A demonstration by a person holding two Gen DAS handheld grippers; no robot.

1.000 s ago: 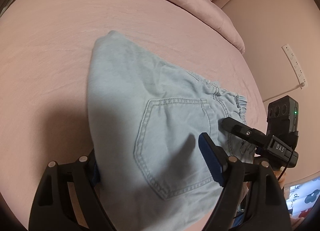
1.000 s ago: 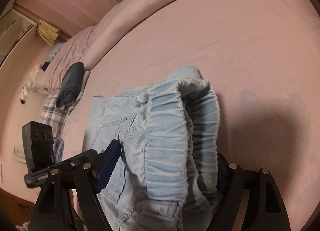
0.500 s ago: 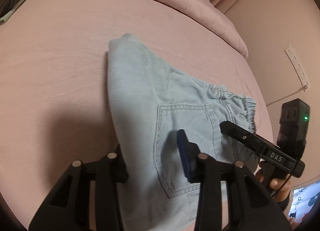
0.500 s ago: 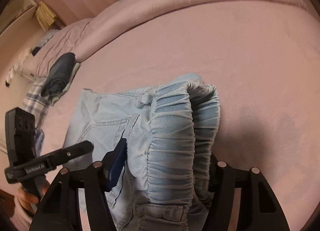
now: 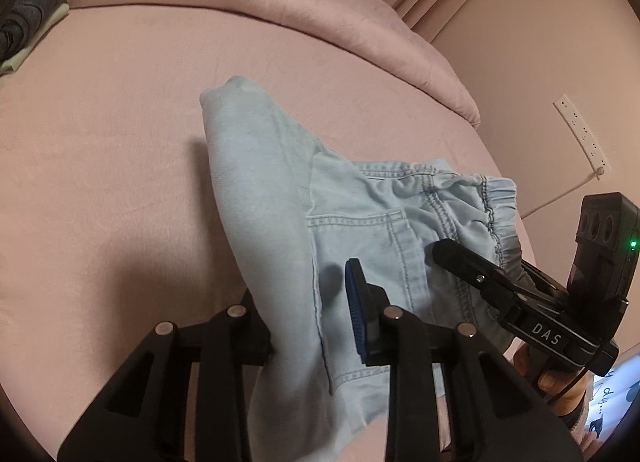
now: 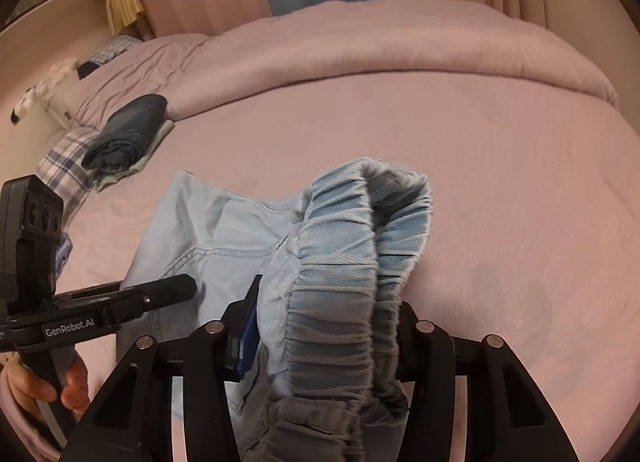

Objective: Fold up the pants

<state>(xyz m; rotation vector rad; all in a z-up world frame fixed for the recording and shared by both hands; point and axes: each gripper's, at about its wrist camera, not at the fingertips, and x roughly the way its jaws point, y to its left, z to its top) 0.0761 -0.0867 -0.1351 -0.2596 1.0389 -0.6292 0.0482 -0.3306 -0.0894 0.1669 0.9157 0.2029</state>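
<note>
Light blue denim pants (image 5: pixel 276 198) lie folded on the pink bed, back pocket (image 5: pixel 360 246) up. My left gripper (image 5: pixel 308 326) is shut on the folded edge of the pants near the pocket. My right gripper (image 6: pixel 324 326) is shut on the bunched elastic waistband (image 6: pixel 348 254) and holds it lifted off the bed. The right gripper also shows in the left wrist view (image 5: pixel 500 286) at the waistband, and the left gripper shows in the right wrist view (image 6: pixel 120 298) at the lower left.
A rolled pink duvet (image 6: pixel 400 42) runs along the far side of the bed (image 6: pixel 520 182). A folded dark garment (image 6: pixel 128 130) and a plaid cloth (image 6: pixel 64 166) lie at the left. A wall with a white power strip (image 5: pixel 580 134) stands to the right.
Both grippers have lifted and drawn back, raising the near side of the pants. The left gripper's fingers have closed in on the folded edge. The waistband stays gripped.
</note>
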